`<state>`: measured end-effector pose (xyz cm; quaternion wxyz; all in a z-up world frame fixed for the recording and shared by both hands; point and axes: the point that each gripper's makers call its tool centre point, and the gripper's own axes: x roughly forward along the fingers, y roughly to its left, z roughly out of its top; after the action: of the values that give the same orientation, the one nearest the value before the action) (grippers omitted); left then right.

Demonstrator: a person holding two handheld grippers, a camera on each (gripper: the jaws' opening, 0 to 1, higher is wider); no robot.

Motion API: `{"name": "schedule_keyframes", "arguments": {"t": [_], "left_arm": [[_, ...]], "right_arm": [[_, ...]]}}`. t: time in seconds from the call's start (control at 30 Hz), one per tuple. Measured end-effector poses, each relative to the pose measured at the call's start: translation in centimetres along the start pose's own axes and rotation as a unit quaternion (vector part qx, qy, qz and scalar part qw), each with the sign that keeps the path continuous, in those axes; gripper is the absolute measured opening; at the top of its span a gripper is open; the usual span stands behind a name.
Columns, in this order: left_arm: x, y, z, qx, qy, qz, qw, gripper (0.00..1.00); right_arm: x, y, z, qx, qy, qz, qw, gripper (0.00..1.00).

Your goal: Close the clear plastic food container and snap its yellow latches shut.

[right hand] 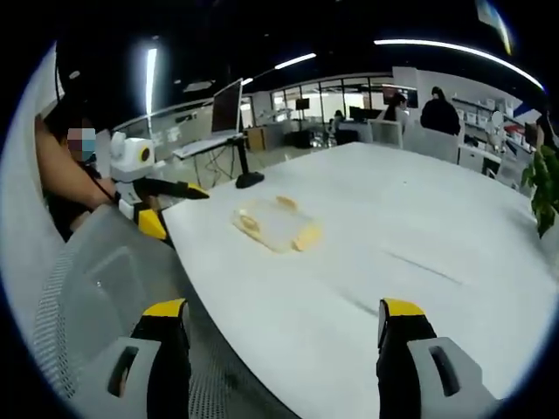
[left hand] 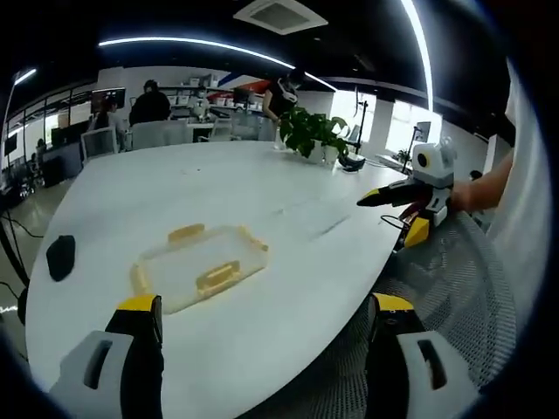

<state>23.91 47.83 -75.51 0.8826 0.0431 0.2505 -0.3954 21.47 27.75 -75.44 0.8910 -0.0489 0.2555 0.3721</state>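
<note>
The clear plastic food container [left hand: 201,266] with yellow latches lies flat on the white table [left hand: 262,183] near its front edge. My left gripper [left hand: 266,307] hovers short of it, jaws wide apart with nothing between them. In the right gripper view the container [right hand: 275,224] sits further off, up the table. My right gripper [right hand: 284,312] is open and holds nothing. Each gripper shows in the other's view: the right gripper [left hand: 403,194] at the table's right edge, the left gripper [right hand: 148,188] at the left edge. I cannot tell how the latches stand.
A grey mesh chair back [left hand: 454,288] stands against the table edge between the grippers, seen again as the chair back [right hand: 96,279]. A black object [left hand: 59,257] lies left of the container. A potted plant [left hand: 310,131] stands at the far side. People sit at desks behind.
</note>
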Motion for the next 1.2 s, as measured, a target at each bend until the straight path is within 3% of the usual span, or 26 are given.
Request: {"name": "schedule_keyframes", "arguments": {"t": [0.77, 1.03, 1.2], "left_arm": [[-0.09, 0.2, -0.3, -0.009, 0.004, 0.009, 0.9999, 0.99], [-0.11, 0.04, -0.75, 0.002, 0.019, 0.01, 0.9998, 0.99], [-0.22, -0.21, -0.65, 0.0, 0.012, 0.004, 0.9999, 0.99]], "right_arm": [[-0.01, 0.5, 0.07, 0.002, -0.004, 0.011, 0.9999, 0.9], [-0.15, 0.27, -0.19, 0.008, -0.002, 0.002, 1.0, 0.89], [-0.35, -0.03, -0.09, 0.009, -0.005, -0.009, 0.9999, 0.89]]}}
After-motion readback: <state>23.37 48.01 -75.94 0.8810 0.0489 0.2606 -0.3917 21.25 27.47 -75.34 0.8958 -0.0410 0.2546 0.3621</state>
